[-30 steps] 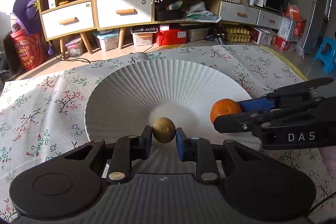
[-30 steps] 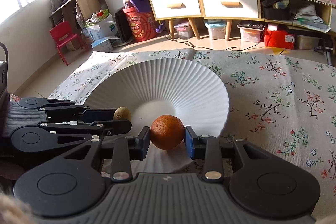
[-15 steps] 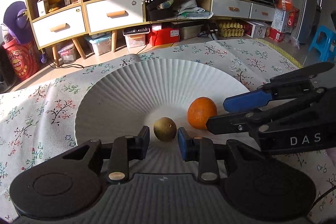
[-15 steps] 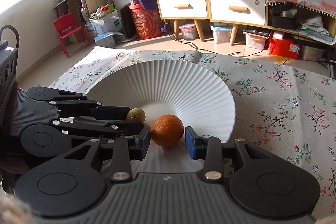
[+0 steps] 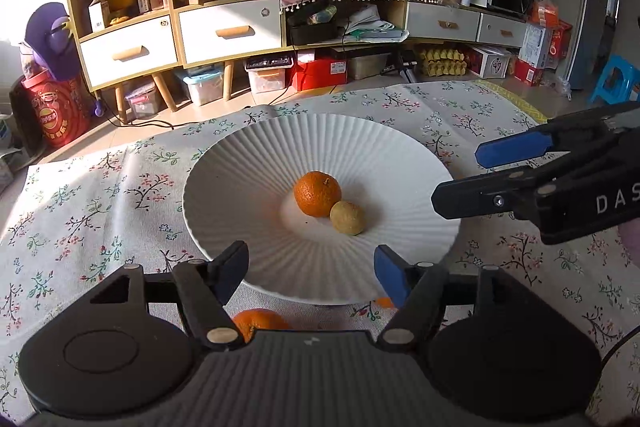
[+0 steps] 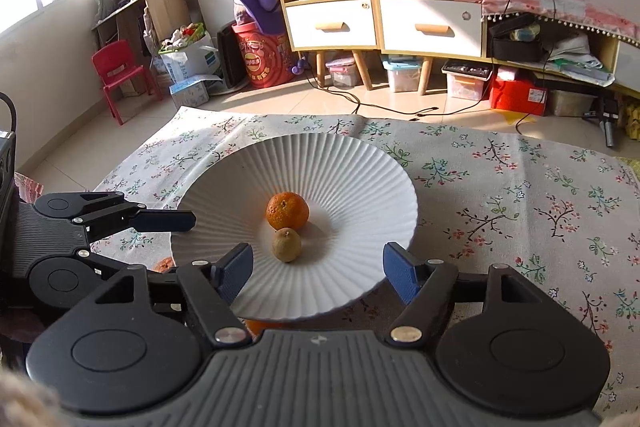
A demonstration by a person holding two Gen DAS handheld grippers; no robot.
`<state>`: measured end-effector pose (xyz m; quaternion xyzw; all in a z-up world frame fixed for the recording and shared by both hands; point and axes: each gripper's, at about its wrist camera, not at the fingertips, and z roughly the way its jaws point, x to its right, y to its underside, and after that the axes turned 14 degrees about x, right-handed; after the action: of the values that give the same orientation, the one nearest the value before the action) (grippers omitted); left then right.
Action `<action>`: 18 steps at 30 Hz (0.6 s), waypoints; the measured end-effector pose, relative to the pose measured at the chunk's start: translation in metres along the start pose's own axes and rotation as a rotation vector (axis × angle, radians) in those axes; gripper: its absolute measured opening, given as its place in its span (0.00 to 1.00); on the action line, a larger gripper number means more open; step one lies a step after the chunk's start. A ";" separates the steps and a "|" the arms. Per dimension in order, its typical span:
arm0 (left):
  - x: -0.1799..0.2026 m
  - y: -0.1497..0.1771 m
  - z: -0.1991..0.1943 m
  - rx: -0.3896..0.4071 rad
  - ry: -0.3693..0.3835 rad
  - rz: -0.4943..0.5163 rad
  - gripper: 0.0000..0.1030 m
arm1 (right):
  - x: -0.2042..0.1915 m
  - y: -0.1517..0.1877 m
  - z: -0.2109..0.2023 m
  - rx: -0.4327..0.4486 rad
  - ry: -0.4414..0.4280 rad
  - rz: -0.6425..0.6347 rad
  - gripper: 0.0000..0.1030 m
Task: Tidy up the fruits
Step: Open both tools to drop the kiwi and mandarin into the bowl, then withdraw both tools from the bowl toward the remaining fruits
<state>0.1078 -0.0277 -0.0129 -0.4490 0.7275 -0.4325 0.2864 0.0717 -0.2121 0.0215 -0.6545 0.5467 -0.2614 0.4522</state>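
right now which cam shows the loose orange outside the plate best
The left wrist view: the loose orange shows its top on the cloth, below the white plate rim, between the left gripper fingers. The right wrist view shows only an orange sliver under the plate edge.

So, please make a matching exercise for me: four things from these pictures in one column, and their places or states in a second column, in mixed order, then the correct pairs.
Things:
1. orange
2. small yellow-brown fruit
3. left hand-held gripper
4. second orange

Places or states:
A. open and holding nothing
B. on the tablecloth, outside the plate, partly hidden
C. in the middle of the white plate, stem spot visible
D. on the plate, touching its bigger neighbour

Pairs: 1-C, 2-D, 3-A, 4-B
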 end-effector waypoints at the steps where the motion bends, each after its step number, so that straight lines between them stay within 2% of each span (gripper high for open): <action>1: 0.002 0.000 -0.005 -0.007 -0.010 0.003 0.70 | -0.002 0.000 -0.002 0.000 0.003 -0.003 0.75; 2: 0.002 0.000 -0.008 -0.011 -0.017 0.003 0.76 | -0.004 0.000 -0.004 0.002 0.003 -0.007 0.79; 6: 0.004 0.001 -0.024 -0.006 -0.015 -0.004 0.77 | -0.010 0.004 -0.013 0.002 0.013 -0.031 0.85; 11: 0.007 0.008 -0.040 -0.024 -0.025 0.003 0.84 | -0.019 0.010 -0.024 0.007 0.034 -0.040 0.94; 14: 0.006 0.017 -0.050 -0.035 -0.034 0.001 0.90 | -0.024 0.015 -0.029 0.015 0.054 -0.056 0.97; 18: 0.002 0.028 -0.061 -0.029 -0.053 -0.013 0.92 | -0.027 0.022 -0.036 0.017 0.066 -0.049 0.99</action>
<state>0.0467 -0.0009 -0.0096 -0.4691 0.7228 -0.4121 0.2961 0.0241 -0.1970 0.0223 -0.6548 0.5430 -0.2984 0.4328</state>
